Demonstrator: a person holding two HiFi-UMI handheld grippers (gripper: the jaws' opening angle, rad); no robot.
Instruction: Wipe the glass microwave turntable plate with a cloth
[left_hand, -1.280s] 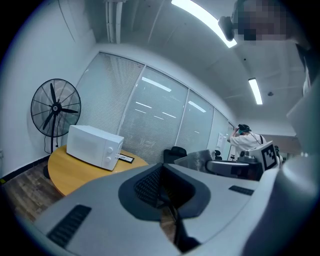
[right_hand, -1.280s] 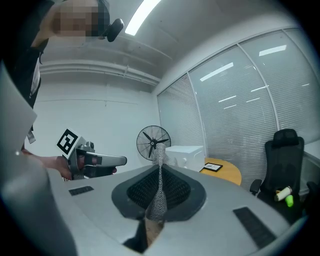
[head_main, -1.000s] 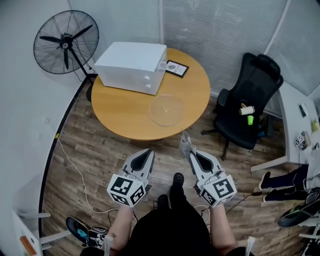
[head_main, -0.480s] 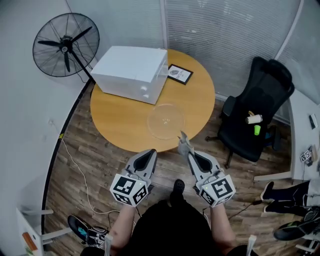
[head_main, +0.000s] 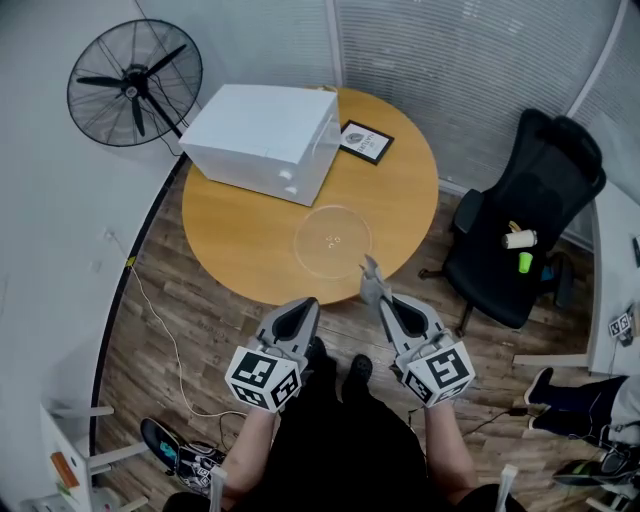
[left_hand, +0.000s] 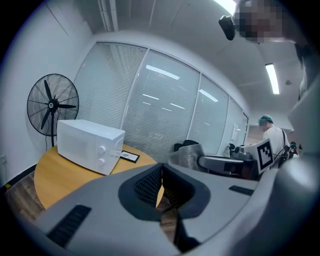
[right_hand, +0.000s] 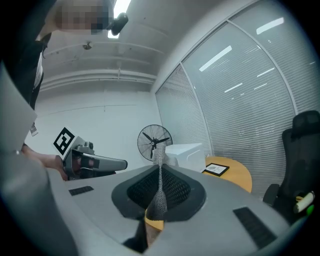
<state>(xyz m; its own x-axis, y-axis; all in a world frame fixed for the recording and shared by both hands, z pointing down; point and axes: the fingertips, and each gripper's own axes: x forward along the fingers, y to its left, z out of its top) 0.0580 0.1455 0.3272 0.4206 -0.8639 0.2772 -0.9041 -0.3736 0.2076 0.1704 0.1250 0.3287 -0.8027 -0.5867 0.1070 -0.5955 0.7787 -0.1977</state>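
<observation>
1. Wiping has not begun: the glass plate (head_main: 333, 241) lies on the round counter (head_main: 240, 235), ahead of both claws and touched by neither.
2. The right claw (head_main: 374, 296) is clamped on the cloth (head_main: 368, 276); the left claw (head_main: 304, 306) is closed and empty.
3. Only the head view shows the glass plate; the right gripper view shows the cloth pinched between the pads.

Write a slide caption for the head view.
Facing a round table, right gripper shut on a grey cloth, left gripper shut empty, glass plate near the microwave.
</observation>
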